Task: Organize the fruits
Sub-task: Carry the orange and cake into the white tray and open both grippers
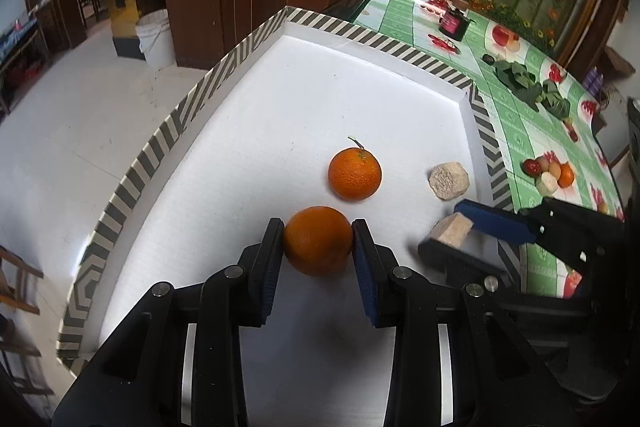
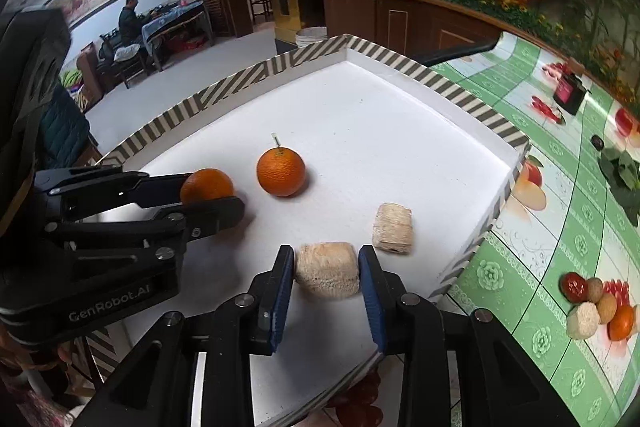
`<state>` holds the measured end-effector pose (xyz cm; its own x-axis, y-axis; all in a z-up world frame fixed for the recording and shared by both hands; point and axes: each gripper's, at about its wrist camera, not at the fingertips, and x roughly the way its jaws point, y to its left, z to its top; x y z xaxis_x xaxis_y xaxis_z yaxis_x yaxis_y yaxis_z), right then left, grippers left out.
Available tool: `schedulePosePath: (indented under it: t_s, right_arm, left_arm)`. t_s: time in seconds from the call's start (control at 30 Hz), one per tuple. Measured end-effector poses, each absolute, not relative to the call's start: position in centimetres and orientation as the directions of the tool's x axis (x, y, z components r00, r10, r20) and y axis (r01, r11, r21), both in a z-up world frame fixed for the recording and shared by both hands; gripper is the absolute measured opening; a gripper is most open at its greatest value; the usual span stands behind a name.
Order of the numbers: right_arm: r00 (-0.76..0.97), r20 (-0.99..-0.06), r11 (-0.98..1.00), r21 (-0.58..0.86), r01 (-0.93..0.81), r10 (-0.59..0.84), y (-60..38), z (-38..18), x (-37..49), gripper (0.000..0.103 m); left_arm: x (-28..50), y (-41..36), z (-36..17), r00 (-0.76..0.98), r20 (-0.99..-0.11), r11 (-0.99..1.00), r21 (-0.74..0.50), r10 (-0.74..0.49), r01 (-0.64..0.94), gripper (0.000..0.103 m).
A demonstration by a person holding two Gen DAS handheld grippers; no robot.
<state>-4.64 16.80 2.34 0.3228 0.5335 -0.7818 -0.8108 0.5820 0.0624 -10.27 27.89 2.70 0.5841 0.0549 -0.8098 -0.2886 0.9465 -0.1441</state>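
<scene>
The left tool sits low in the middle of its own view. A smooth orange lies right between its two fingers, down on the white tray. Both pads touch the sides of the orange, so the tool is pinching it.

A second orange, with a thin stem, rests just above it in the frame, a bit to the right, not touching.

The right tool sits low in the middle of its view. A pale tan chunk lies between its fingers on the tray. The pads sit against its sides, so it is pinching the chunk.

Another tan chunk lies just up and to the right, apart from the tool.

The tray has a striped rim and rests on a counter with a green fruit-print cloth. A small heap of fruits sits on the cloth at the lower right.
</scene>
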Motion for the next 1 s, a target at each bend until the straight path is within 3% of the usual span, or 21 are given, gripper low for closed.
schedulePosePath:
  t_s: [0.07, 0.13, 0.2, 0.63, 1.0]
  right_arm:
    - [0.317, -0.776, 0.576, 0.073, -0.814, 0.546, 16.6, 2.4, -4.9, 0.038]
    - [0.319, -0.771, 0.578, 0.078, -0.812, 0.552, 16.2, 2.6, -5.1, 0.038]
    - [0.330, -0.764, 0.584, 0.075, -0.808, 0.555, 15.7, 2.9, -5.3, 0.038]
    - [0.383, -0.704, 0.634, 0.125, -0.763, 0.599, 10.8, 5.1, -6.0, 0.038]
    - [0.453, -0.697, 0.735, 0.156, -0.660, 0.556, 3.3, 4.8, -5.2, 0.038]
  left_arm:
    - [-10.3, 28.0, 2.8, 0.586, -0.808, 0.944, -0.152, 0.052, -0.294, 0.040]
    - [-10.5, 28.1, 3.0, 0.591, -0.805, 0.942, -0.155, 0.053, -0.296, 0.052]
    - [-10.7, 28.1, 3.3, 0.599, -0.798, 0.940, -0.155, 0.061, -0.303, 0.056]
    - [-11.1, 25.3, 5.4, 0.645, -0.755, 0.954, -0.100, 0.113, -0.284, 0.056]
    - [-10.1, 20.1, 6.0, 0.659, -0.751, 0.976, -0.116, 0.034, -0.182, 0.056]
